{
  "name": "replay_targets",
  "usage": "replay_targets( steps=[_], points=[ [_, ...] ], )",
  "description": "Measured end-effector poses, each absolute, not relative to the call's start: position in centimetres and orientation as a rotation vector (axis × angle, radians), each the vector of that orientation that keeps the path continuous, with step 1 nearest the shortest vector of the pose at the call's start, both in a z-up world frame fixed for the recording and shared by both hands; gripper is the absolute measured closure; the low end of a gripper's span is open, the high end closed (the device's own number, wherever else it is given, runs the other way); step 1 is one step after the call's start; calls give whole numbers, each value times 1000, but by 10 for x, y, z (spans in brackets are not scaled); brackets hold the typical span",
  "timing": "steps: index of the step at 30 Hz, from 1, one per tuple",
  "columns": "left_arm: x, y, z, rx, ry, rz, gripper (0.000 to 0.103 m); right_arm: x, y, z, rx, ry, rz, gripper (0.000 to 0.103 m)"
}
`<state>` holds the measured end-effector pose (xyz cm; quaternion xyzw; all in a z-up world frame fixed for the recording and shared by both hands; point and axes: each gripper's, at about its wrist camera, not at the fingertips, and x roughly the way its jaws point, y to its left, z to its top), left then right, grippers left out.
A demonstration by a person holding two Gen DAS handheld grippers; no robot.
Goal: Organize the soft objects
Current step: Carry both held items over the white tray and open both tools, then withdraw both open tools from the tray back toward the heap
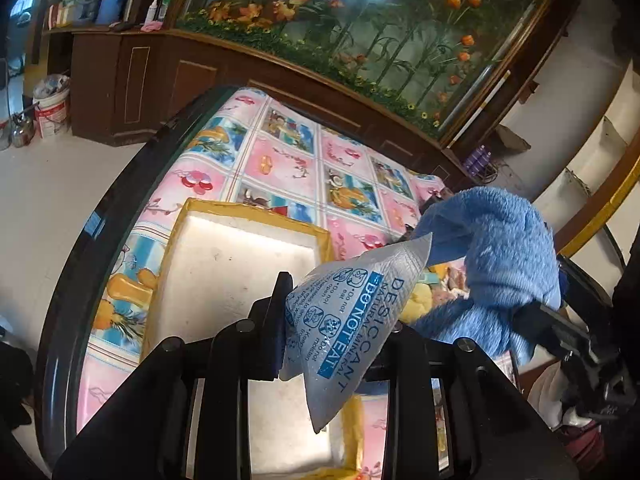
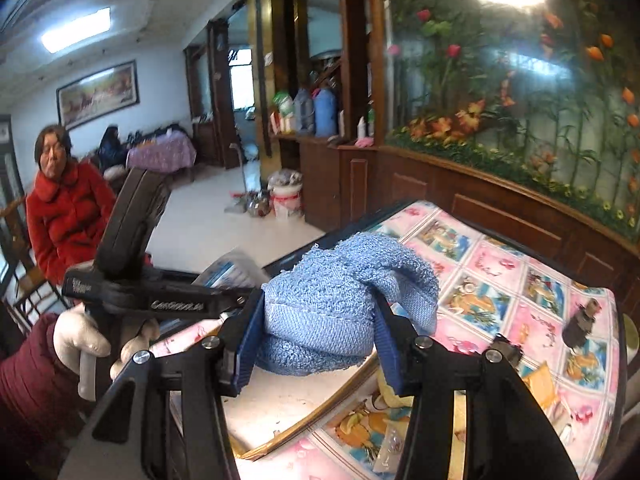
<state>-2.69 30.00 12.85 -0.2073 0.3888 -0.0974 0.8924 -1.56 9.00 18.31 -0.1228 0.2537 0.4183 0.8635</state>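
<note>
My left gripper point(image 1: 340, 320) is shut on a white desiccant packet point(image 1: 352, 320) printed in blue, held up above a white foam tray point(image 1: 224, 264) with yellow taped rims. My right gripper point(image 2: 316, 332) is shut on a bunched blue towel point(image 2: 340, 300), its blue pads pressing the cloth from both sides, above the same tray point(image 2: 288, 404). In the left wrist view the blue towel point(image 1: 496, 248) hangs to the right of the packet, held by the right gripper's black body. In the right wrist view the left gripper's body sits at left in a white-gloved hand point(image 2: 80, 340).
The round table wears a pink cartoon-print cloth point(image 1: 280, 160). Small items lie at its right side: a yellow soft thing point(image 1: 418, 304), a dark small object point(image 2: 580, 320), a yellow packet point(image 2: 540, 388). A wooden cabinet with a flower-painted glass panel point(image 1: 360, 32) stands behind. A person in a red coat point(image 2: 64, 216) sits far left.
</note>
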Motion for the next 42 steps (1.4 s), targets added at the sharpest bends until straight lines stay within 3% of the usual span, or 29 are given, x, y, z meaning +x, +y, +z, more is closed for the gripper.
replay_targets(
  steps=[14,19,21,25,34,42],
  points=[
    [47,339,37,-548,957,-151,78,79,168,74,-351,799,886,52],
    [56,344,27,-626,974,-184,59,85,179,55,-407,837,828,46],
    [59,345,28,-650,970,-206,54,86,180,53,-421,835,812,45],
    [57,348,35,-714,945,-224,48,85,177,60,-429,816,802,34],
    [-3,347,82,-635,866,-45,48,65,133,100,-297,759,780,34],
    [-77,322,94,-669,801,-10,48,22,94,95,-188,806,786,34]
  ],
)
